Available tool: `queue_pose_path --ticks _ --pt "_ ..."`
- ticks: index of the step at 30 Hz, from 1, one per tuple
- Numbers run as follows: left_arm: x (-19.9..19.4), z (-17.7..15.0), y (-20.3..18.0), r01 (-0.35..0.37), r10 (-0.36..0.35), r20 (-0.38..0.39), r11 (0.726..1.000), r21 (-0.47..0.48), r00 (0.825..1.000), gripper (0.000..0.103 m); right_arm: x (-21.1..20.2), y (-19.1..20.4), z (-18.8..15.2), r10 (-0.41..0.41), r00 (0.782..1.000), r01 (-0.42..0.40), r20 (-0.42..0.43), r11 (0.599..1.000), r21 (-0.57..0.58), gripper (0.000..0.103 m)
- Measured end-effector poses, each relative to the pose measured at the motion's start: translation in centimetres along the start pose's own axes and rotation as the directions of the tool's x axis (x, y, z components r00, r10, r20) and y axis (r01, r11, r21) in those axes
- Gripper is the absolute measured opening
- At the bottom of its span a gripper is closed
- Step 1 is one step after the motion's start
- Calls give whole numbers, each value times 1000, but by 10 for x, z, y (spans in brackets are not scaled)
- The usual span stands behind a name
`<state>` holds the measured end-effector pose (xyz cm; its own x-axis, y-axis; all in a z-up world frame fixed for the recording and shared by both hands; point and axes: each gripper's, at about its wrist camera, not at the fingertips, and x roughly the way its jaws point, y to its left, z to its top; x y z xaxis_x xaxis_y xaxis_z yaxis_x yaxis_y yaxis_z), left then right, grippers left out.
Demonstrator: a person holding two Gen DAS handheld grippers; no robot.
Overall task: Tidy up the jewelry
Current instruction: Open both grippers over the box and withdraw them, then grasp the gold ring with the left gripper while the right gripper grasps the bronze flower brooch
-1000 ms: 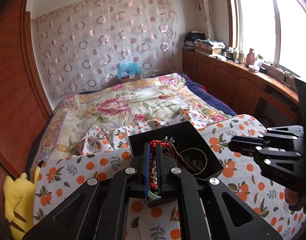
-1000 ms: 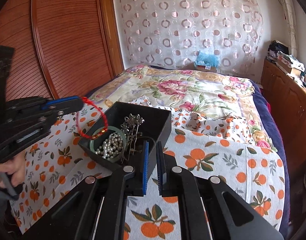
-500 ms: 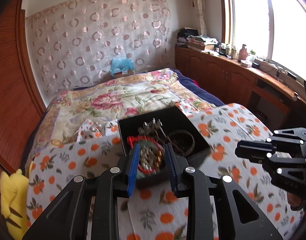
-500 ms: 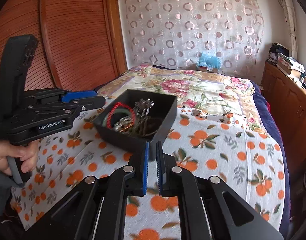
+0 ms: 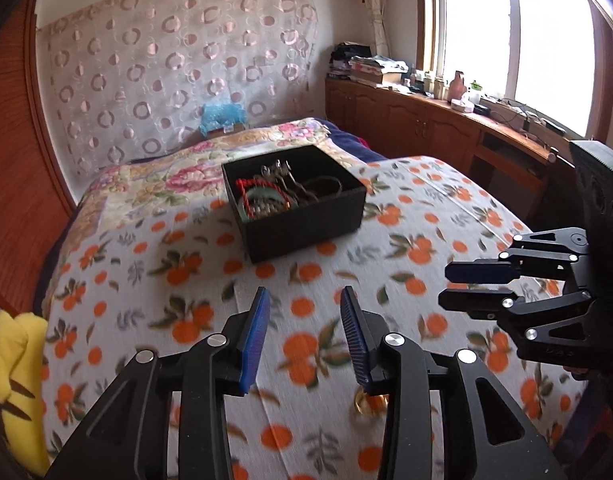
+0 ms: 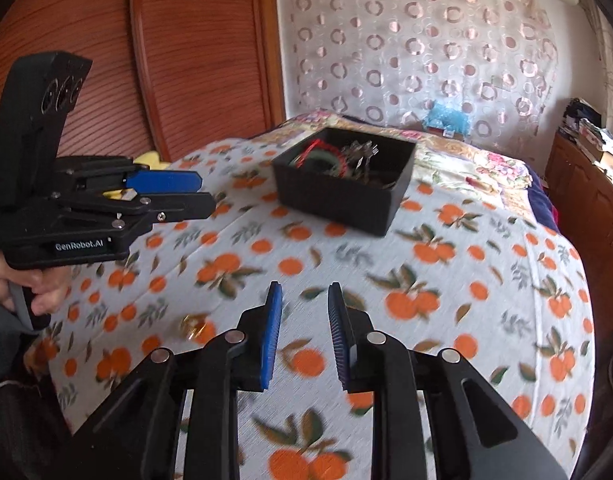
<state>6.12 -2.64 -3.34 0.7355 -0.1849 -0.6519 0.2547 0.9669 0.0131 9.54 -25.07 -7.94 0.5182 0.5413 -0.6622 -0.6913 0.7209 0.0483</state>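
An orange-print white bedspread (image 5: 406,216) covers the bed in a wood-panelled room. The black jewelry-filled box (image 5: 294,208) sits mid-bed, well beyond both grippers. Left hand-held gripper (image 5: 304,300) and right hand-held gripper (image 6: 305,295) have just been opening, both empty. A blurred small gold object (image 6: 192,326) lies nearby.

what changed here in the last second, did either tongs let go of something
The left tongs held a red bead string a second ago; it now lies in the black box with the other jewelry. Both tongs have pulled back from the box, and their jaws have just been opening with nothing between them; the right tongs carried nothing. The box stays on the orange-print cloth, and a small gold piece lies near the tongs.
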Motion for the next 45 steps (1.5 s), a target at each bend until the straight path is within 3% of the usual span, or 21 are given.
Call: queue_pose_path --ticks 12,17,19,22,33,45 --pt "1 -44 0 26 -29 -77 999 -36 997 42 18 30 -23 43 991 -52 -127 996 -69 26" --pt "1 -52 -4 37 -40 -92 999 -39 995 42 24 36 -25 14 988 -30 -152 995 -99 26" --pt "1 -53 -6 45 -48 -96 998 -41 994 42 24 37 -25 13 988 -28 -152 994 -101 26" --pt "2 -54 -10 52 -56 -102 998 -39 993 42 24 36 -26 7 989 -23 -149 994 -106 16" --pt "10 -56 -28 96 -97 -130 995 -14 987 43 7 21 -27 -5 994 -2 -105 998 -65 16" --pt "22 -57 -36 67 -62 -155 998 21 986 43 3 17 -29 -7 995 2 -96 999 -54 16"
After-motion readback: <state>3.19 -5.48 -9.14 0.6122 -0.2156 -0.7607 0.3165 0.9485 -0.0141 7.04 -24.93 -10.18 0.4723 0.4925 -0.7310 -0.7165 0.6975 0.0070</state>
